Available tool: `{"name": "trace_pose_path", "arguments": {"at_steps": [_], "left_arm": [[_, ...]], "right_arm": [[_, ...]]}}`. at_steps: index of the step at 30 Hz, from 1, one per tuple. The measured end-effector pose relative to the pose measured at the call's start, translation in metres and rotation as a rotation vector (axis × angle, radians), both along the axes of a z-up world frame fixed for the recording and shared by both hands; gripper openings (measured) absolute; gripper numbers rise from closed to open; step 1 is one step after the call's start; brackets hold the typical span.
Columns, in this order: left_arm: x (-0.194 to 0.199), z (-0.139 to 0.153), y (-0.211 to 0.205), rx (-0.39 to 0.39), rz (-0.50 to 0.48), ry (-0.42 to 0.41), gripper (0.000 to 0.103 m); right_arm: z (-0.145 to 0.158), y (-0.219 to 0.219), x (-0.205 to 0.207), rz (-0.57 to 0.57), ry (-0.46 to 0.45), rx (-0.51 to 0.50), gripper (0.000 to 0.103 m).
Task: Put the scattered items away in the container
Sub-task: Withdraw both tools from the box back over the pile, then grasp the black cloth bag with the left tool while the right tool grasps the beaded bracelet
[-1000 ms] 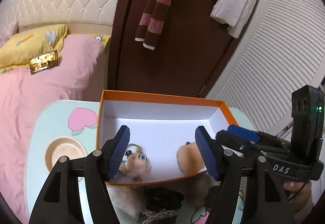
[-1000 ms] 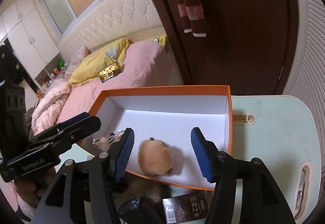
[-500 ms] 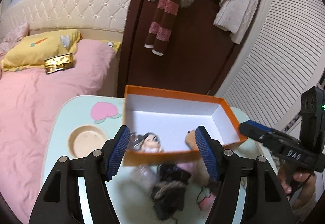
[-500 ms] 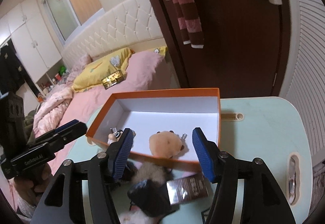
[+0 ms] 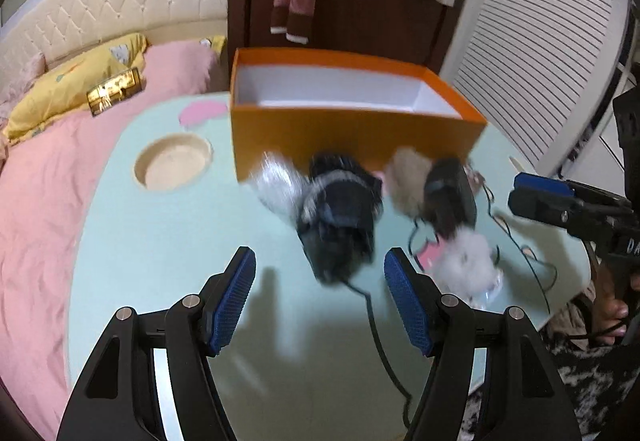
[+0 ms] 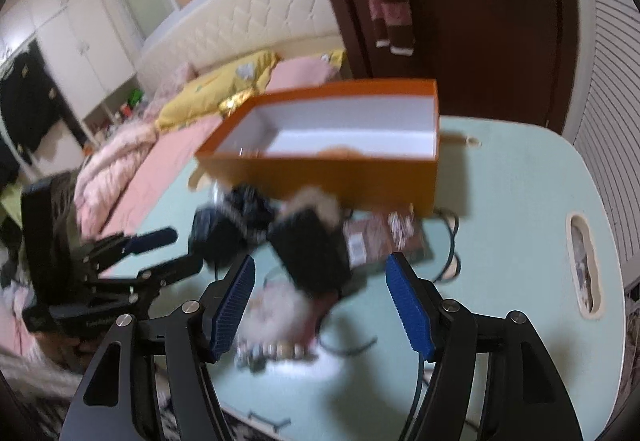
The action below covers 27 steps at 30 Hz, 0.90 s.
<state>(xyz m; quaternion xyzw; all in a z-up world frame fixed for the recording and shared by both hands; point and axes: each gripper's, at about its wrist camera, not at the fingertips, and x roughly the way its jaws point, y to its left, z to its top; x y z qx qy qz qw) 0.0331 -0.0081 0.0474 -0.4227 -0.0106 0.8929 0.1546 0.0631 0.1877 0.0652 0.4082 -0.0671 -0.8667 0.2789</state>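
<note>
An orange box [image 5: 352, 129] with a white inside stands on the pale green table [image 5: 180, 249]; it also shows in the right wrist view [image 6: 320, 169]. In front of it lies a blurred heap: a black fuzzy item [image 5: 340, 217], a silvery bag [image 5: 276, 185], a tan pom-pom [image 5: 408, 177], a black pouch [image 5: 450, 197] and white fluff [image 5: 466, 265]. My left gripper [image 5: 320, 297] is open and empty, just short of the black item. My right gripper [image 6: 320, 305] is open and empty over a black pouch [image 6: 312, 253] and a brown packet [image 6: 384, 237].
A round recess [image 5: 172, 161] sits in the table left of the box. A black cable [image 5: 380, 333] runs toward the table's near edge. A pink bed [image 5: 36, 201] borders the table on the left. A slot [image 6: 584, 265] is cut in the table's right end.
Both grippers have pulled back and down from above the box. The box now stands farther off, and the heap in front of it has come into full view.
</note>
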Motion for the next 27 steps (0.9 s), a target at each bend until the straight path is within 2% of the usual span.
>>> {"name": "trace_pose_path", "arguments": {"at_steps": [7, 8, 10, 13, 15, 20, 23, 27], "left_arm": [[0.002, -0.015, 0.006, -0.021, 0.014, -0.039, 0.068], [0.002, -0.016, 0.007, -0.029, 0.014, -0.036, 0.071], [0.002, -0.018, 0.01, -0.051, 0.012, -0.029, 0.083], [0.003, -0.024, 0.017, -0.139, 0.025, 0.001, 0.087], [0.004, -0.028, 0.019, -0.167, 0.025, 0.017, 0.103], [0.004, -0.031, 0.018, -0.154, 0.032, 0.033, 0.103], [0.006, -0.032, 0.019, -0.154, 0.033, 0.035, 0.103], [0.007, -0.033, 0.018, -0.153, 0.034, 0.035, 0.103]], "right_arm": [[-0.019, -0.016, 0.017, 0.092, -0.007, 0.109, 0.071], [-0.022, -0.018, 0.018, 0.103, -0.009, 0.119, 0.071], [-0.025, -0.022, 0.021, 0.135, -0.006, 0.13, 0.071], [-0.027, -0.026, 0.024, 0.169, 0.001, 0.122, 0.071], [-0.03, -0.029, 0.023, 0.194, -0.002, 0.117, 0.071], [-0.036, -0.042, 0.024, 0.269, -0.004, 0.124, 0.07], [-0.041, -0.051, 0.024, 0.287, 0.001, 0.153, 0.065], [-0.045, -0.062, 0.027, 0.28, 0.064, 0.22, 0.062]]}}
